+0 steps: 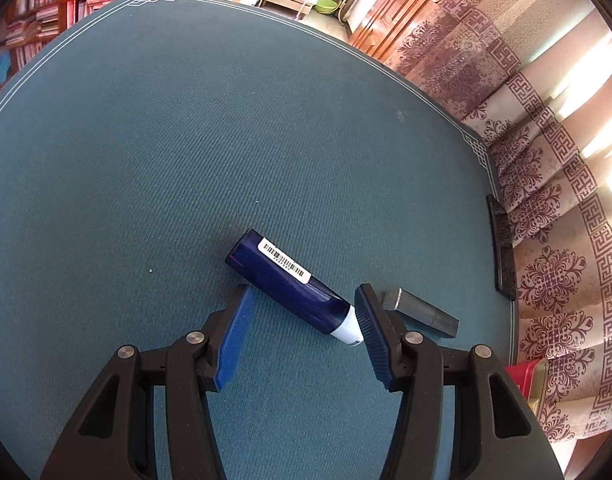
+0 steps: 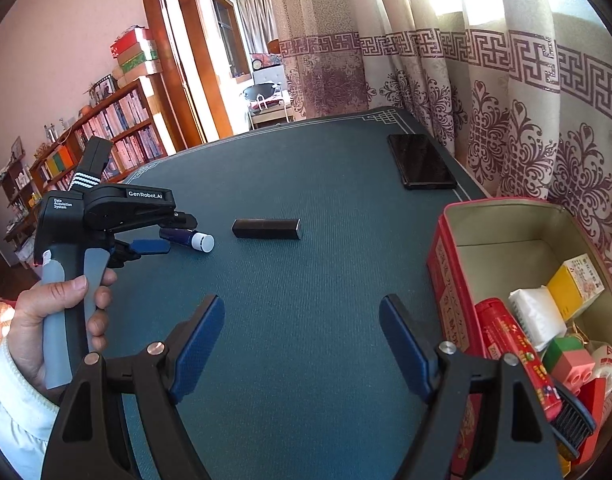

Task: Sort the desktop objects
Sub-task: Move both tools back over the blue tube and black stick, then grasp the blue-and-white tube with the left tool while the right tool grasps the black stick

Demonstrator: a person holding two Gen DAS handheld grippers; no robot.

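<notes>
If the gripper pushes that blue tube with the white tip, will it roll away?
Probably it rolls a little: the blue tube looks rounded and lies on its side on the table. The woven cloth may slow it. It looks stiff plastic, so the left gripper, open around it, shouldn't bend it.

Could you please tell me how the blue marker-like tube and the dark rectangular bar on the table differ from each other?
The blue tube is rounded with a white end and a barcode label; the dark bar is squared-off, plain and unlabelled. The tube lies between the open fingers of the left gripper; the bar lies outside them, beyond one finger. In the left wrist view the tube looks longer than the bar. Both lie flat on the green table, outside the red tin.
</notes>
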